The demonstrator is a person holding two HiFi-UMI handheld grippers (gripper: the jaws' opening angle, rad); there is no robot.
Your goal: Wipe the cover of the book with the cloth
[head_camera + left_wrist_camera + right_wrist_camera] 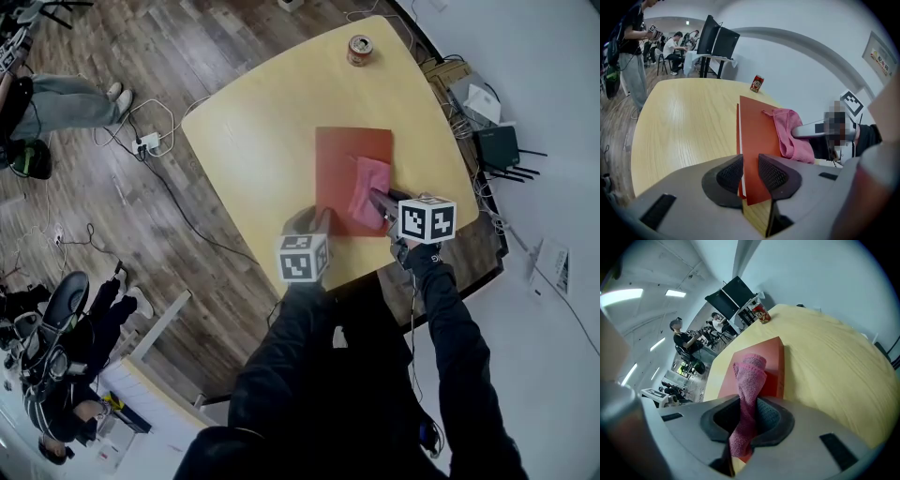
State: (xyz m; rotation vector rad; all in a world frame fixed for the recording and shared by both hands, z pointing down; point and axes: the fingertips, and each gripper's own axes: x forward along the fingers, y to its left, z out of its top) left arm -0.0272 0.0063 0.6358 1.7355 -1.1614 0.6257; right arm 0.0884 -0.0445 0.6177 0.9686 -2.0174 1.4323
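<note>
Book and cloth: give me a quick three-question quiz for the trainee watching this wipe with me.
1. True or false: the left gripper is clamped on the near edge of the book.
2. What is pinched between the right gripper's jaws? A the book; B the cloth; C nothing.
3. Fill in: in the head view, the cloth lies on the book's ___ half.

Key: 1 true; 2 B; 3 right.
</note>
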